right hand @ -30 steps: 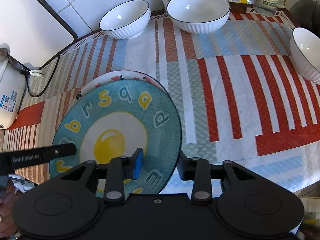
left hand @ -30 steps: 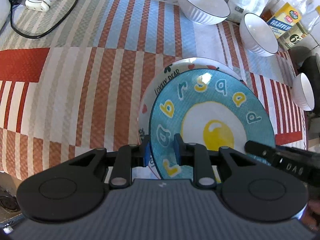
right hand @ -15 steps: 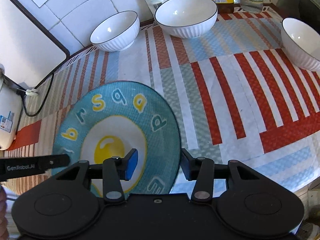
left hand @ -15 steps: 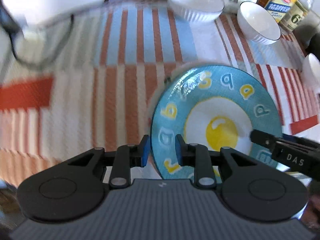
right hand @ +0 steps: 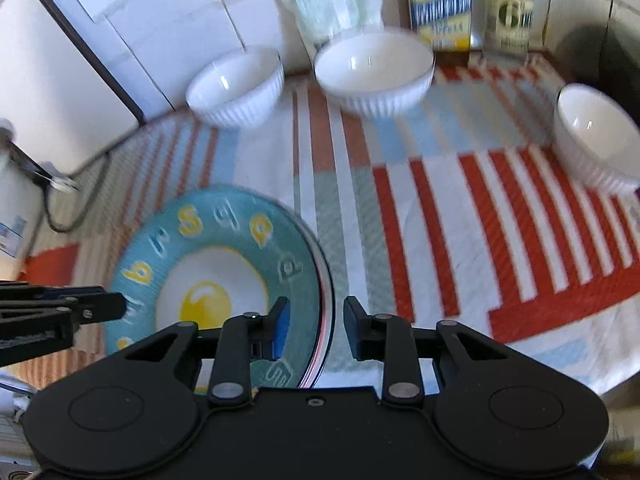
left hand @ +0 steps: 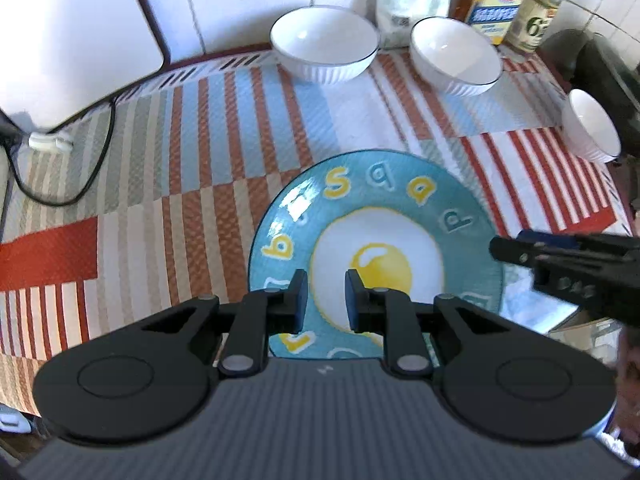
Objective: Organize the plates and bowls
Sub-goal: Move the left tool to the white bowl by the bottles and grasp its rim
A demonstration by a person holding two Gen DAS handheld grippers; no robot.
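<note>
The blue plate (left hand: 376,248), printed with a fried egg and letters, lies flat on the striped table (left hand: 168,184). In the right wrist view a second rim shows just under its right edge, so it appears to sit on another plate; that lower plate is otherwise hidden.

Left tool (left hand: 326,300): jaws narrowing, held over the near part of the blue plate, the plate face visible through the gap. No rim lies between the pads; it grasps nothing.

Right tool (right hand: 316,326): jaws also narrowing and straddling the right rim of the blue plate. The pads stand clear of the rim on both sides; released, not gripping.

Judgement: the plate-stacking step looks finished or nearly so, with both tools free of the plate. The bowls remain. Three white bowls stand beyond the blue plate: one (left hand: 324,52) toward the wall, a second (left hand: 456,56) to the right of it, a third (left hand: 592,128) at the far right. The next move calls for opening a tool and taking one bowl by its rim to nest it in another.

The right wrist view is blurred. Bottle labels behind the bowls cannot be read.
</note>
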